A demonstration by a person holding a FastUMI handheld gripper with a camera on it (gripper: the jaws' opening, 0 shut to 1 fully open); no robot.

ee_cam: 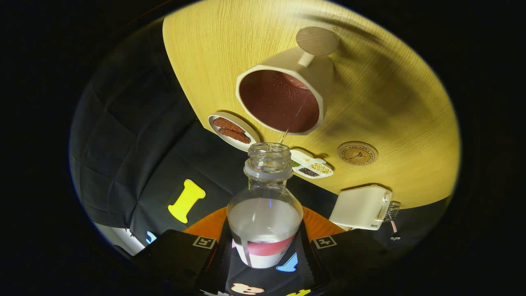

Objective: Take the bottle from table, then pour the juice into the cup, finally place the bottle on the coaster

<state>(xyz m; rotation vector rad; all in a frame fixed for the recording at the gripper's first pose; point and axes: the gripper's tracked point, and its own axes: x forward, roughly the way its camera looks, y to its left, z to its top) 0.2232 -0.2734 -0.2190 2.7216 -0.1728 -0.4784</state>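
Bottle (265, 213) clamped in claw (265, 246), tipped over cup (283, 96), coaster (357, 153) beside

Tabletop (411, 123): pale yellow wood with fine parallel grain lines. Cup (316, 74): cream outside, dark reddish-brown inside. Bottle (266, 205): clear, uncapped, with whitish cloudy juice inside and a red-and-white band low on its body. Coaster (357, 153): tan, with a dark ring of lettering and a small dark central mark. Round dish (213, 121): white, carrying two reddish-brown pieces (230, 128). Divided tray (302, 157): white, its compartments showing green, pale yellow and dark brown contents. Boxy appliance (361, 207): cream. Round stand (317, 40) beyond the cup: dull tan.
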